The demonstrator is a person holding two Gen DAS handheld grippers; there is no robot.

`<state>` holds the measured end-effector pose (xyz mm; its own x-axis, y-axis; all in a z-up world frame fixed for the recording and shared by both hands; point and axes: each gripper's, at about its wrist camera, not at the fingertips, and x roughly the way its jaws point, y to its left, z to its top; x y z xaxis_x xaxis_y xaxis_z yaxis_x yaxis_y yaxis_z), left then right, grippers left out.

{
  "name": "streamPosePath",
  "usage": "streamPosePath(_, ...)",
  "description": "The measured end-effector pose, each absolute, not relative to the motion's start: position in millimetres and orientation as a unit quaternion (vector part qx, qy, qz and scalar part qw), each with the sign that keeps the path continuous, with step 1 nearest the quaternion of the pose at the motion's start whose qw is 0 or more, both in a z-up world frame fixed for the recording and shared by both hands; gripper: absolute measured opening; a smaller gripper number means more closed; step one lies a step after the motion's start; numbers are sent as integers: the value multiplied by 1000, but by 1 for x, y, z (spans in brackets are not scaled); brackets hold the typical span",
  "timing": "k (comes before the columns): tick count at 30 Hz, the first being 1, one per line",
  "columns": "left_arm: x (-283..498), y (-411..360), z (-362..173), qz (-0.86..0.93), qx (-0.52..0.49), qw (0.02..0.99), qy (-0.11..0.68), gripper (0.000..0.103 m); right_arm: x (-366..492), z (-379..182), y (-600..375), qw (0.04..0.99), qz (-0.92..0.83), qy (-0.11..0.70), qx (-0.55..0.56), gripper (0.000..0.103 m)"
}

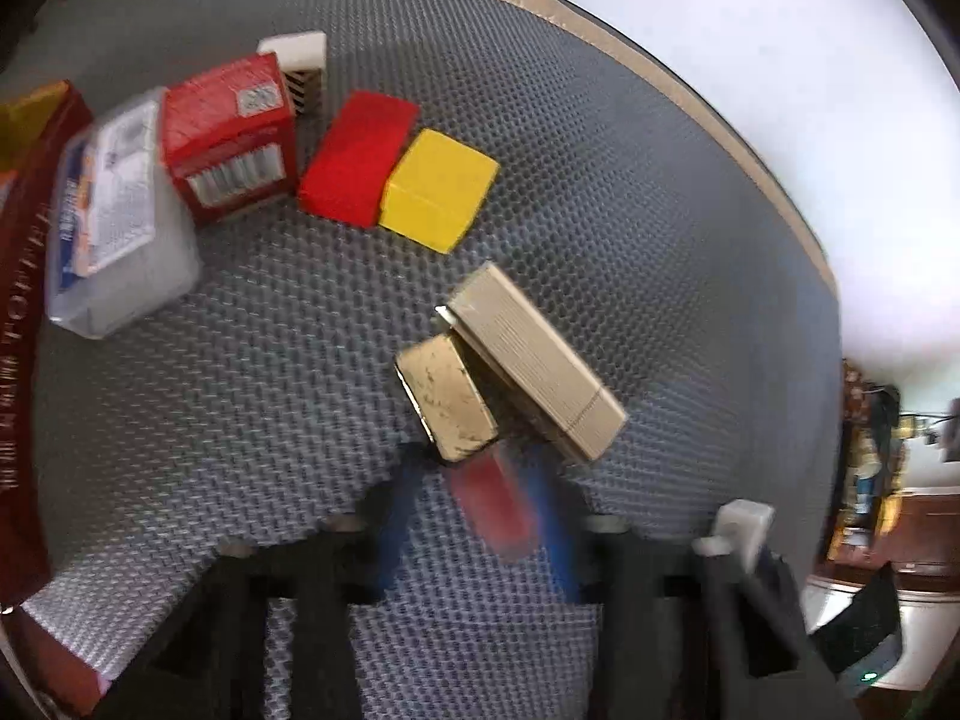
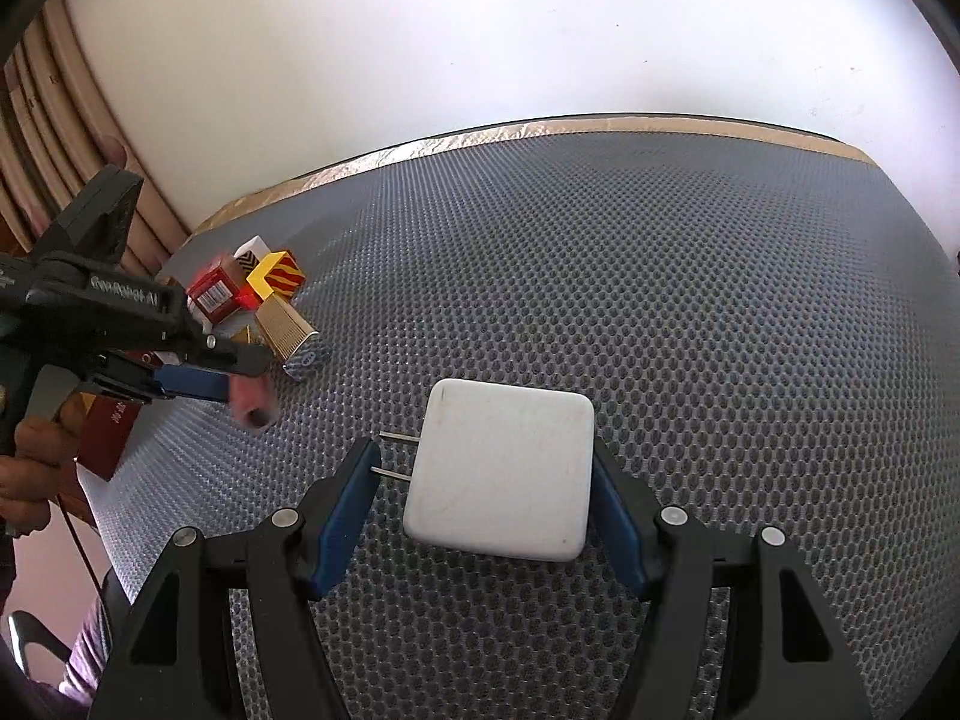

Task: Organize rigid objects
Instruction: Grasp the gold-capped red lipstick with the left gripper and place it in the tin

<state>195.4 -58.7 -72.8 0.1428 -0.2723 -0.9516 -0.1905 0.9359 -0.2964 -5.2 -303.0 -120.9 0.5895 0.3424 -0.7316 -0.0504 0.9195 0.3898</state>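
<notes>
In the left wrist view my left gripper is shut on a small red object, blurred between the blue fingers. It hangs just in front of a small gold box and a ribbed beige box. The right wrist view shows that gripper from the side with the red object above the mat. My right gripper holds a white plug charger: one pad touches its right side, the other meets its two prongs.
A grey honeycomb mat covers the table. At the left stand a red block, a yellow block, a red barcode box, a clear plastic box, a striped white box and a dark red box. A person's hand holds the left gripper.
</notes>
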Motion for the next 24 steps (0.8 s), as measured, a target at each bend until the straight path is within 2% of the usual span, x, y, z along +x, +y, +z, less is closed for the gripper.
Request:
streamPosePath(8, 199, -53, -73, -35, -173, 737, 652, 26, -3, -121, -302, 875, 114, 439, 171, 65)
streamPosePath(13, 185, -58, -67, -42, -139, 755, 639, 22, -2, -121, -300, 875, 112, 440, 167, 65)
streamPosePath(20, 147, -58, -40, -79, -114, 782, 608, 22, 3, -122, -289, 877, 107, 444, 151, 65)
streamPosePath(24, 116, -33, -13, -87, -124, 800, 581, 22, 6, -123, -282, 878, 103, 446, 140, 65)
